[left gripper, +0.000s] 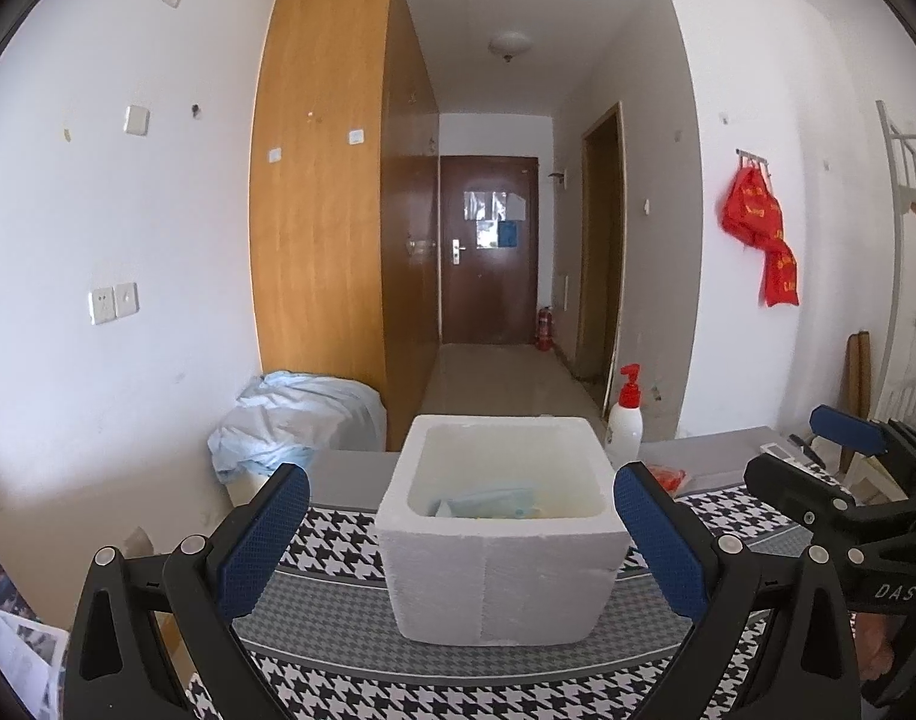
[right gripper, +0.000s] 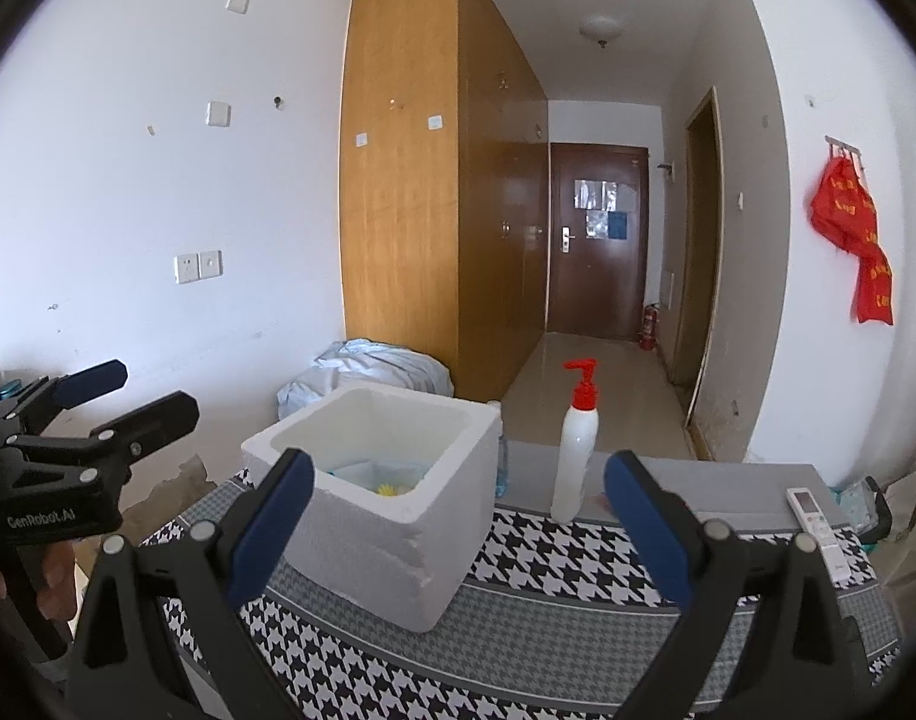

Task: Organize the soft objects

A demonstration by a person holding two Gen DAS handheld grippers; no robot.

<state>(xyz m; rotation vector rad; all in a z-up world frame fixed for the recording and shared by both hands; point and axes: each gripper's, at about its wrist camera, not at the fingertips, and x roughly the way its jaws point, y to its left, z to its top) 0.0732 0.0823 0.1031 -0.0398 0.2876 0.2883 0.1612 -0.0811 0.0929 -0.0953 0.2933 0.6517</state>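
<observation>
A white foam box (left gripper: pixel 499 576) stands on the houndstooth-patterned table (left gripper: pixel 338 600); it also shows in the right wrist view (right gripper: pixel 374 516). Light blue soft items (left gripper: pixel 487 507) lie inside it, with something yellow (right gripper: pixel 389 489) beside them. My left gripper (left gripper: pixel 460 534) is open and empty, its fingers either side of the box and nearer the camera. My right gripper (right gripper: pixel 458 525) is open and empty, to the right of the box. The right gripper also shows at the right edge of the left wrist view (left gripper: pixel 817 450), and the left gripper at the left edge of the right wrist view (right gripper: pixel 134 396).
A white pump bottle with a red top (right gripper: pixel 574 456) stands behind the box on the right. A white remote (right gripper: pixel 814 516) lies at the table's far right. An orange item (left gripper: pixel 667 474) lies near the bottle. A light blue cloth bundle (left gripper: pixel 296 420) sits past the table's far left corner.
</observation>
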